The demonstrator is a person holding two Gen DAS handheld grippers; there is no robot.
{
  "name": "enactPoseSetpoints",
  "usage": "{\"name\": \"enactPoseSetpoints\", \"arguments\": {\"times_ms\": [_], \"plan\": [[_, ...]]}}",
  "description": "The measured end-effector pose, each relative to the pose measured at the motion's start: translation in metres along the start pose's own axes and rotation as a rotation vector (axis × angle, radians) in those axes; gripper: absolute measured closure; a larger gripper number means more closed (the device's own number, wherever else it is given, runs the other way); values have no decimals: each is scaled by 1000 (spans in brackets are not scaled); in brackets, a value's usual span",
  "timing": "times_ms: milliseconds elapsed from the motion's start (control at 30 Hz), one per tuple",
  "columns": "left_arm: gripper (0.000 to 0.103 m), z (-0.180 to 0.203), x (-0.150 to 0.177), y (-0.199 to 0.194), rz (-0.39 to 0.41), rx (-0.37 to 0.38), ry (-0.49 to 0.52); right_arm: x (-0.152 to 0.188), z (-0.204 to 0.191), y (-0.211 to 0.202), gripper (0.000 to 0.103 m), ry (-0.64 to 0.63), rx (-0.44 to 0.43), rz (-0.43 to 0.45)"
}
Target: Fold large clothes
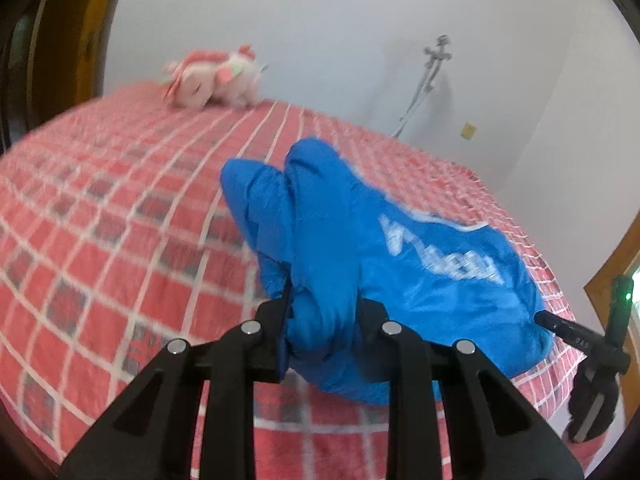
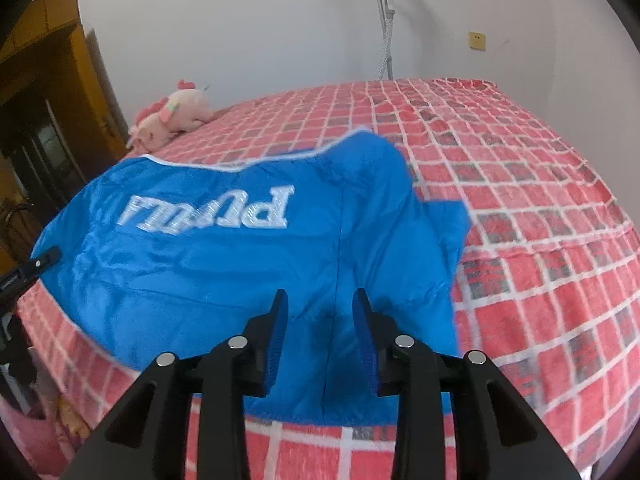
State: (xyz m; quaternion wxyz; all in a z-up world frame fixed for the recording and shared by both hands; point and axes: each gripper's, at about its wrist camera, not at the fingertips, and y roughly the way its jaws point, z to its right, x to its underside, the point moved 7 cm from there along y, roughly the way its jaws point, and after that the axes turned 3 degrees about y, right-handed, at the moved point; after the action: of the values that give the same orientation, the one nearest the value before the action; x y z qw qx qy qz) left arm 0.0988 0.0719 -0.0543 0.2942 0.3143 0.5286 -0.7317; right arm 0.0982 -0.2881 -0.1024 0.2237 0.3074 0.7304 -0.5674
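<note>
Red checked bedspread [image 2: 520, 208]; blue jacket [image 2: 208, 264] lettering, upside-down, probably "PUMA".

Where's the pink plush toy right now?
The pink plush toy lies at the bed's far edge by the white wall, upper left in both wrist views, apart from the blue jacket spread nearer the grippers.

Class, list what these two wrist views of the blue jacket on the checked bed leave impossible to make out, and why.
- Left wrist view: white lettering on the shiny blue jacket, motion-blurred.
- Left wrist view: fabric bunched in the left gripper hides one finger.
- Right wrist view: the jacket's near hem, hidden behind the right gripper.
- Both views: the pink plush toy, small and blurred.
</note>
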Motion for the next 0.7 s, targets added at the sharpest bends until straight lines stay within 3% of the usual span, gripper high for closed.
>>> {"name": "enactPoseSetpoints", "arguments": {"times_ms": [200, 400, 567, 700], "plan": [[82, 76, -36, -13, 75, 57, 166, -19, 14, -33, 70, -16, 29, 5], [82, 166, -43, 1, 66, 149, 334, -25, 20, -43, 70, -17, 17, -25], [82, 231, -24, 38, -23, 222, 443, -27, 25, -48, 70, -14, 4, -35], [82, 260, 8, 82, -164, 272, 485, -27, 31, -49, 70, -26, 19, -53]]}}
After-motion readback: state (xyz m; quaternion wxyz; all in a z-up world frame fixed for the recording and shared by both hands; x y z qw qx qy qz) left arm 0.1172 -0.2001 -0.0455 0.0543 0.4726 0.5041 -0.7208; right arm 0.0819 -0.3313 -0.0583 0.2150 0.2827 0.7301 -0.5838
